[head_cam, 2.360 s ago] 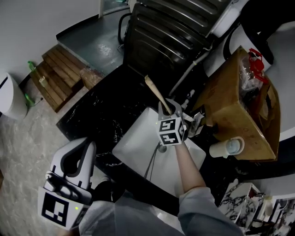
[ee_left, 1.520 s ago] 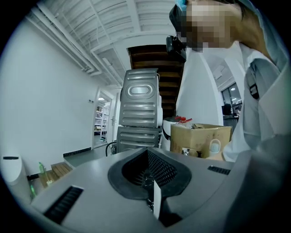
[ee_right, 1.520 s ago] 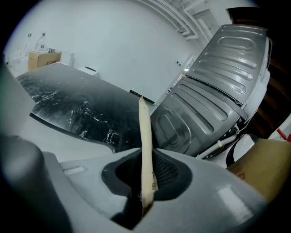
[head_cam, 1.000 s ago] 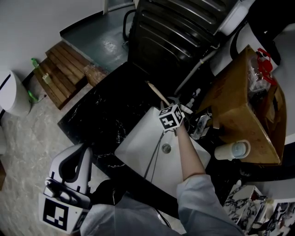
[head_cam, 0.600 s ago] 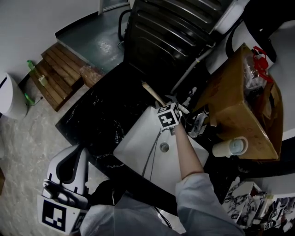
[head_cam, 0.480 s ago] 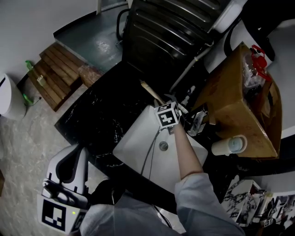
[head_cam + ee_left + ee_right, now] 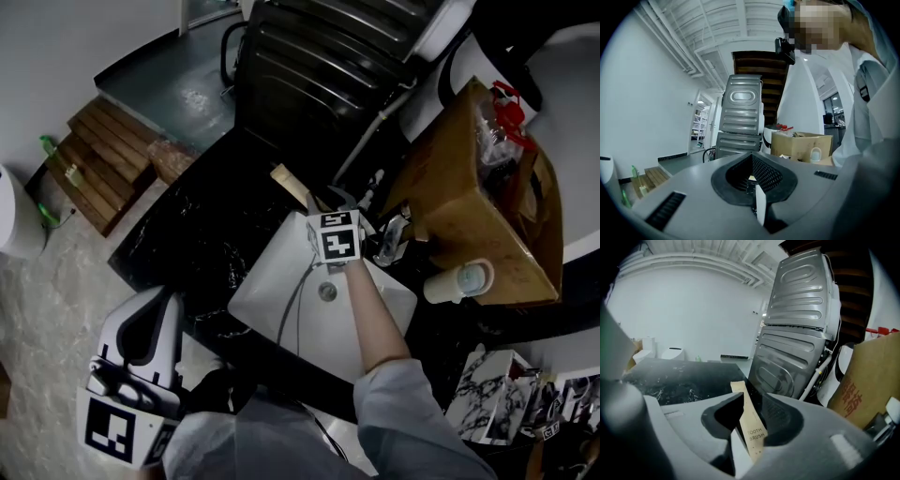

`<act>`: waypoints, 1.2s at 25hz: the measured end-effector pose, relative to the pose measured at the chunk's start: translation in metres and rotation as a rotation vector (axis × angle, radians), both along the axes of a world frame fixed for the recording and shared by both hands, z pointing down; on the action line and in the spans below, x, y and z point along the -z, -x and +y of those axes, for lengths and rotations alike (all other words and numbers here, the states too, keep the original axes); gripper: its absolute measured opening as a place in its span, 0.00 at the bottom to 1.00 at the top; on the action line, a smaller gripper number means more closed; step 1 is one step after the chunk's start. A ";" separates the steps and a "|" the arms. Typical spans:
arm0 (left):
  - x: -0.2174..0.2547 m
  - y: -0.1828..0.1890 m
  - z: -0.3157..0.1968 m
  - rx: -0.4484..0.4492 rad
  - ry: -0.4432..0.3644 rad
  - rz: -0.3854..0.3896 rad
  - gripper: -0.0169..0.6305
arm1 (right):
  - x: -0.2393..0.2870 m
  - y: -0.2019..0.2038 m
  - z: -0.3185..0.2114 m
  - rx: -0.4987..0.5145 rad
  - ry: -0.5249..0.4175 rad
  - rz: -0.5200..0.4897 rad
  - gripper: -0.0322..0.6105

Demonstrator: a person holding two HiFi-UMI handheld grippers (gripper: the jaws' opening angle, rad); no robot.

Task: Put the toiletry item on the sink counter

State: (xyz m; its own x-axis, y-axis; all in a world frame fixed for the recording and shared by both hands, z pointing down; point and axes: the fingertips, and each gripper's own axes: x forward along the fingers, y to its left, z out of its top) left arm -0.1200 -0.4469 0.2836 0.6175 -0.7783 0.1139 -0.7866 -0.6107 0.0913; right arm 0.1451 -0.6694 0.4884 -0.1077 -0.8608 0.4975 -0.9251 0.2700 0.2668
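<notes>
The toiletry item is a toothbrush in a brown paper packet [image 7: 289,182]. In the head view it pokes out of my right gripper [image 7: 330,201] onto the black marble counter [image 7: 202,239], at the far corner of the white sink [image 7: 267,291]. In the right gripper view the packet [image 7: 749,420] leans loosely between jaws that stand wider than it; after opening wide they have just closed a little, and the pads do not press on it. My left gripper [image 7: 167,298] hangs low at the left, its fingers together and empty, as in the left gripper view [image 7: 751,157].
A chrome tap [image 7: 389,239] stands right of the sink. Beyond it sit a cardboard box [image 7: 469,187] and a paper cup [image 7: 459,281]. A ribbed metal appliance [image 7: 328,66] rises behind the counter. Wooden boards [image 7: 103,159] lie on the floor at the left.
My right gripper has shifted from over the sink to its far corner and rolled, and the packet now points out low over the black counter. The left gripper has stayed put.
</notes>
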 end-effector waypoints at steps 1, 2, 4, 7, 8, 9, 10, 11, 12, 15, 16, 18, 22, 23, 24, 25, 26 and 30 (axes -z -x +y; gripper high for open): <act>0.001 -0.001 0.000 -0.009 -0.002 0.003 0.03 | 0.005 0.000 0.004 -0.006 -0.011 -0.017 0.20; 0.002 -0.002 0.000 -0.017 -0.005 0.006 0.03 | 0.011 0.002 0.008 -0.007 -0.018 -0.040 0.14; 0.004 -0.004 0.000 -0.033 -0.013 0.013 0.03 | 0.024 0.007 0.016 -0.005 -0.035 -0.089 0.09; 0.006 -0.009 -0.001 -0.064 -0.020 0.024 0.03 | 0.043 0.013 0.030 -0.009 -0.063 -0.141 0.05; 0.006 -0.011 -0.001 -0.076 -0.021 0.028 0.03 | 0.050 0.013 0.035 -0.009 -0.069 -0.158 0.05; 0.007 -0.013 -0.001 -0.088 -0.021 0.032 0.03 | 0.057 0.014 0.040 -0.010 -0.077 -0.176 0.05; 0.008 -0.015 -0.001 -0.100 -0.021 0.036 0.03 | 0.064 0.014 0.046 -0.014 -0.088 -0.193 0.05; 0.010 -0.018 -0.001 -0.113 -0.024 0.042 0.03 | 0.072 0.013 0.051 -0.019 -0.102 -0.205 0.05; 0.013 -0.020 -0.001 -0.127 -0.034 0.053 0.03 | 0.079 0.013 0.056 -0.024 -0.116 -0.211 0.05; 0.032 -0.030 -0.004 -0.179 -0.116 0.116 0.03 | 0.099 0.011 0.073 -0.047 -0.165 -0.222 0.05; 0.035 -0.033 -0.004 -0.193 -0.126 0.130 0.03 | 0.105 0.010 0.079 -0.056 -0.181 -0.230 0.05; 0.037 -0.039 -0.003 -0.211 -0.117 0.150 0.03 | 0.116 0.007 0.092 -0.073 -0.208 -0.248 0.05; 0.038 -0.051 -0.001 -0.249 -0.101 0.162 0.03 | 0.133 0.002 0.121 -0.098 -0.243 -0.272 0.05; 0.039 -0.055 0.000 -0.263 -0.103 0.164 0.03 | 0.137 0.000 0.129 -0.104 -0.253 -0.272 0.05; 0.040 -0.059 0.000 -0.278 -0.107 0.167 0.03 | 0.141 -0.001 0.136 -0.110 -0.263 -0.270 0.05; 0.041 -0.063 0.002 -0.294 -0.114 0.168 0.03 | 0.146 -0.002 0.144 -0.116 -0.273 -0.268 0.05; 0.042 -0.066 0.003 -0.310 -0.121 0.169 0.03 | 0.150 -0.003 0.151 -0.121 -0.283 -0.267 0.05; 0.043 -0.080 0.007 -0.363 -0.135 0.170 0.03 | 0.168 -0.010 0.180 -0.169 -0.346 -0.261 0.05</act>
